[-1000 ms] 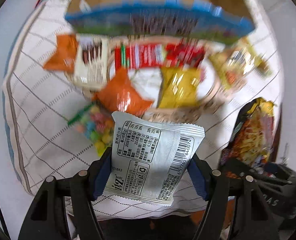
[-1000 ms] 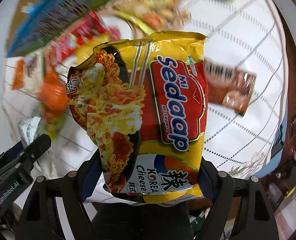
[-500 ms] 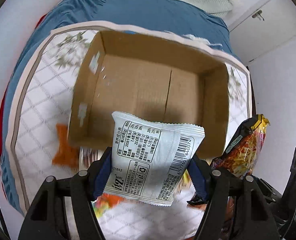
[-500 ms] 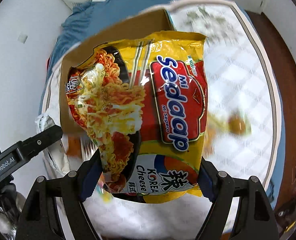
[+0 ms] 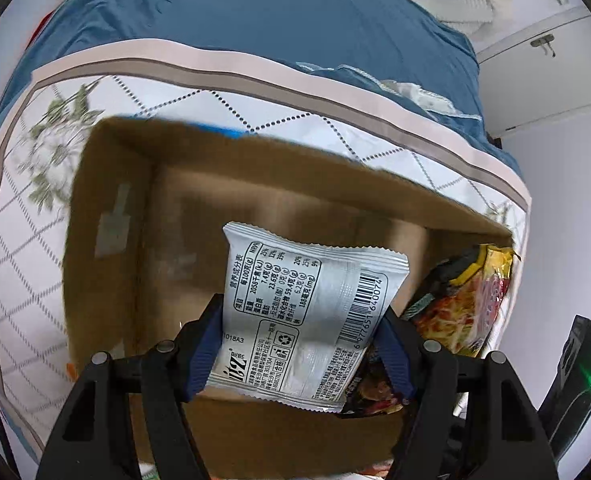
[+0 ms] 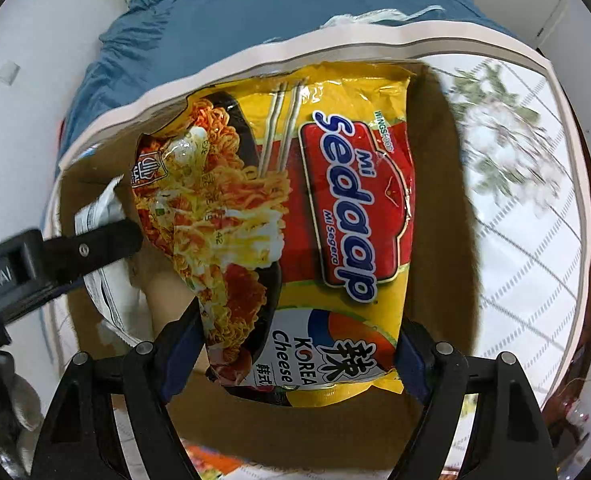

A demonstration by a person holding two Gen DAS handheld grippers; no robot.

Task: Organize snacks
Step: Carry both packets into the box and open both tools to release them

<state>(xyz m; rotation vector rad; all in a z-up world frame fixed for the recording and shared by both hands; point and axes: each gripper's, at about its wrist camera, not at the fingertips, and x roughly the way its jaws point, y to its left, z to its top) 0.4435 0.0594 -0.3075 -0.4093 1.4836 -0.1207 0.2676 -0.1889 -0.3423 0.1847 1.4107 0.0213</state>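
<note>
My left gripper (image 5: 297, 344) is shut on a white snack packet (image 5: 307, 312) with a barcode, held over the open cardboard box (image 5: 107, 208). My right gripper (image 6: 295, 354) is shut on a yellow and red Mi Sedaap noodle pack (image 6: 295, 216), also held over the box (image 6: 439, 216). The noodle pack shows at the right of the left wrist view (image 5: 463, 304). The left gripper's arm and white packet (image 6: 103, 216) show at the left of the right wrist view. The box interior looks bare where visible.
The box sits on a white quilted cloth (image 5: 23, 248) with a pink border, laid over a blue bedspread (image 5: 255, 20). White wall and a cupboard door (image 5: 555, 64) lie to the right. A few snack colours peek below the box's near edge (image 6: 207, 456).
Both grippers have lifted away from the snack pile and basket and moved forward over the cardboard box, each still holding its packet. The box now fills the lower views.
</note>
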